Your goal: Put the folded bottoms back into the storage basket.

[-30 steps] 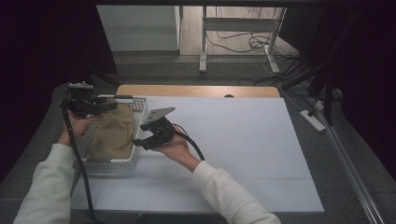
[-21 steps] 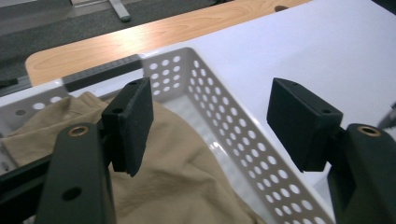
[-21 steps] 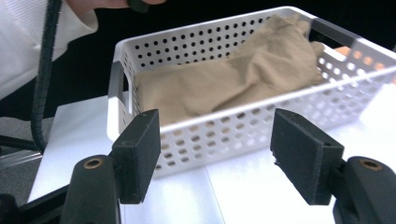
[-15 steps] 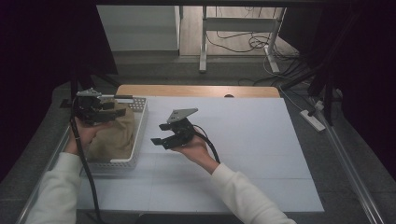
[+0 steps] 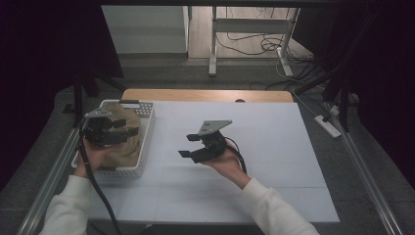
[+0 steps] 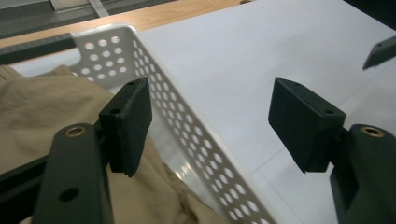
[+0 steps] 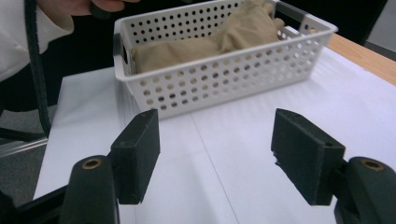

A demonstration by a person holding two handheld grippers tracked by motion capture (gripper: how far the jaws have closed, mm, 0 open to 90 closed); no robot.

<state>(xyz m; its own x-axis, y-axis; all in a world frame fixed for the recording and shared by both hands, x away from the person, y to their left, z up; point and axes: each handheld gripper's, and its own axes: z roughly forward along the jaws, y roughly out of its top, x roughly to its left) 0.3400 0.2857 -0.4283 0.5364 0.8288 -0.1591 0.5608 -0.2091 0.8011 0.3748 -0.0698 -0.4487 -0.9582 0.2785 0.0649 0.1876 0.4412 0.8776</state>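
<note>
Counted: one white perforated basket, one tan cloth, two grippers, left and right.

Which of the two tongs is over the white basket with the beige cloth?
The left tongs: they hang over the white basket and its beige cloth. The right tongs are over the bare white table top, beside the basket.

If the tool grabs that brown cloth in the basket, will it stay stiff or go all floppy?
Probably floppy: the tan cloth lies crumpled in soft folds inside the white basket, so it would likely droop and hang from the left tool. It looks light, and unlikely to roll or break. A trailing fold might catch on the basket's rim.
</note>
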